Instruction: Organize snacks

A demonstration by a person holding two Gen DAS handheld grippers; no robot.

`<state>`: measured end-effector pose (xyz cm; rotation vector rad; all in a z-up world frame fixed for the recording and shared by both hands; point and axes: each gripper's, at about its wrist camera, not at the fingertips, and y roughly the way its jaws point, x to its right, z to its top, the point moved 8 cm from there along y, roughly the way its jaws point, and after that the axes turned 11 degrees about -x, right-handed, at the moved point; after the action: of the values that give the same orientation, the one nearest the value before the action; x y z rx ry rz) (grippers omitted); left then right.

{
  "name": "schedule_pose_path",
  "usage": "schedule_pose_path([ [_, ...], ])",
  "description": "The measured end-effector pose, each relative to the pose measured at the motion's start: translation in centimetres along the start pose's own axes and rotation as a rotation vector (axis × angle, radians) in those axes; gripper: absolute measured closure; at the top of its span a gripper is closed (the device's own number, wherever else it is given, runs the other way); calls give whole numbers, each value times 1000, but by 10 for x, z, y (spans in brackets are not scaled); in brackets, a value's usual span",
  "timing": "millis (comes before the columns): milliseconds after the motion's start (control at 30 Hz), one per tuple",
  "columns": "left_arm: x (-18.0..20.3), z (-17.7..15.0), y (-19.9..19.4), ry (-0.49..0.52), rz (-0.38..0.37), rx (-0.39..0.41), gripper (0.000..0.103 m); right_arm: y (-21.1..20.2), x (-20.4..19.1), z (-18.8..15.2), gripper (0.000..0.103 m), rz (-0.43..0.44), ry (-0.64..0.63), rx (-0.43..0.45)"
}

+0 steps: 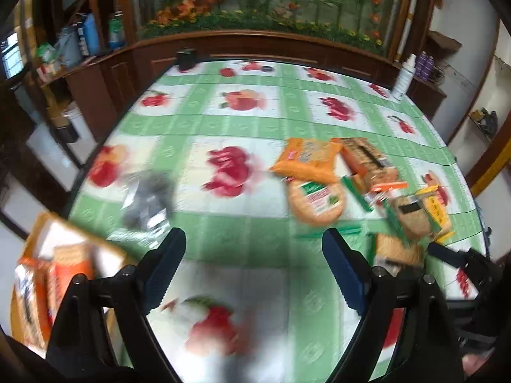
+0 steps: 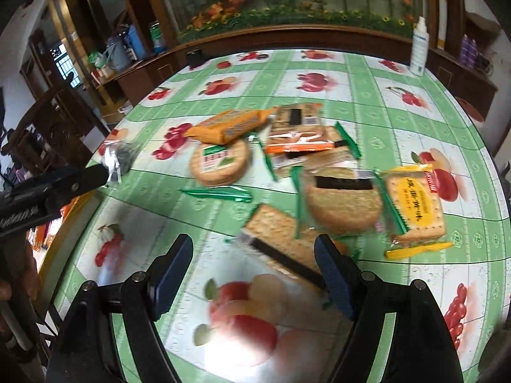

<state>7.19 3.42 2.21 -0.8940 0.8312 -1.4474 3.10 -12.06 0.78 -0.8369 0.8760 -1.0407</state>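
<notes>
Snacks lie scattered in a loose heap on the round table, which is covered by a green-and-white checked cloth printed with red fruit. At the far edge of the heap an orange biscuit pack rests partly over a round cracker pack with a green-and-red label. Beside them sits a clear pack with an orange strip. Closer in, a large round rice cracker with a dark band lies just beside a yellow square biscuit pack, and a square cracker pack with a dark stripe lies nearest the right gripper.

That gripper hangs above the cloth with its jaws spread wide and nothing clamped; the near corner of the square cracker pack shows just in front of its right-hand finger. The left gripper also stands wide and empty over bare cloth, well to the left of the heap. A small dark packet in clear wrap lies apart on the left side of the table. At the lower left of the left wrist view, an orange-rimmed box holds orange packs. A white bottle stands at the table's far edge.
</notes>
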Motion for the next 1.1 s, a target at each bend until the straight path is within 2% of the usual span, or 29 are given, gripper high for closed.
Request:
schedule_pose_path([
  [167,24,38,31,80,-12,-35,15,7,12,1,25,10,9,-19],
  [300,33,63,54,126,28,-52,15,12,18,8,24,15,14,-29],
  [467,32,83,78,97,-12,-89,15,11,22,17,24,3,-1,-30],
  [633,42,91,91,105,-61,-111,15,6,28,22,24,8,9,-21],
  [867,54,97,110,157,-50,-148,15,-8,38,34,24,20,31,10],
  [933,56,98,116,155,-67,-163,15,-13,41,43,23,9,31,24],
  [1000,56,97,122,163,-51,-173,16,-16,46,52,23,-14,35,33],
  [1033,55,96,124,163,-45,-174,16,-16,49,57,23,-18,39,38],
  [1067,54,95,126,159,-46,-177,26,-15,51,62,23,-16,47,38],
  [1100,52,95,127,145,-67,-179,28,-14,54,66,23,-16,57,36],
])
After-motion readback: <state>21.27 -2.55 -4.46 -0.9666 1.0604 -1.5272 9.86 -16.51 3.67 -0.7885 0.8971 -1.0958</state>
